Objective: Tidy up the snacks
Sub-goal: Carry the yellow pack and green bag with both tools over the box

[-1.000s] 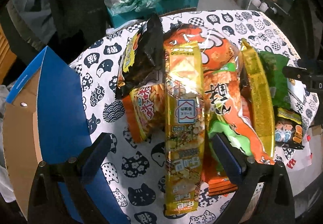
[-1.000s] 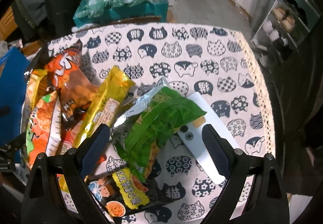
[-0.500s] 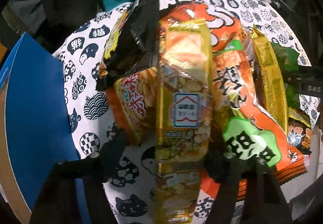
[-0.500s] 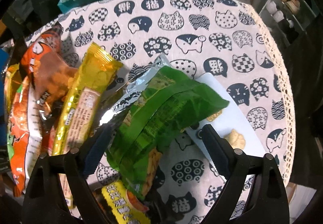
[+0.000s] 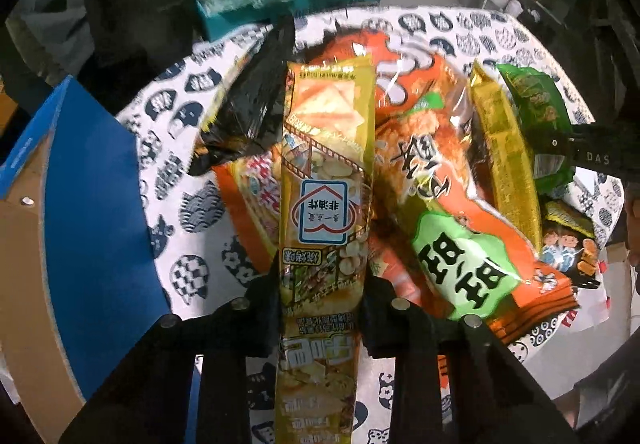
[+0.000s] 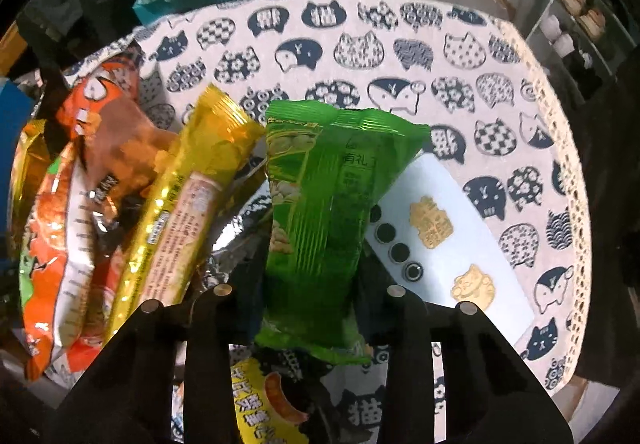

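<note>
Both grippers clamp a snack apiece over a round table w/ a cat-print cloth [image 6: 400,44]. The left gripper [image 5: 320,296] has just closed its jaws on a long yellow cracker packet [image 5: 326,180], pads pressing its lower third from either side. The packet's long axis runs straight up the centre of the left wrist view, in line w/ the fingers, its far end lying over the heap of bags.

The right gripper [image 6: 310,296] has likewise just closed, its jaws pinching a green packet [image 6: 320,212] near its lower end. That bag also lies lengthwise away from the tool, top seam toward the upper centre of the right wrist view, and appears lifted a little off the pile, though the fisheye makes that hard to confirm.

Around them: a big orange rice-cracker bag [image 5: 452,204] right of centre in the left view; a slim gold stick pack [image 6: 180,212] left of the green one in the right view; a black bag [image 5: 248,112] at upper left of the pile. A white phone [image 6: 448,232] w/ gold cat stickers lies on the cloth just beside the green packet, lower right.

A blue-sided cardboard box [image 5: 92,212] fills the left edge of the left view, the probable destination. It sits on the left gripper's side, so the yellow packet has the shorter trip. Held low, both packets may droop as they travel.
</note>
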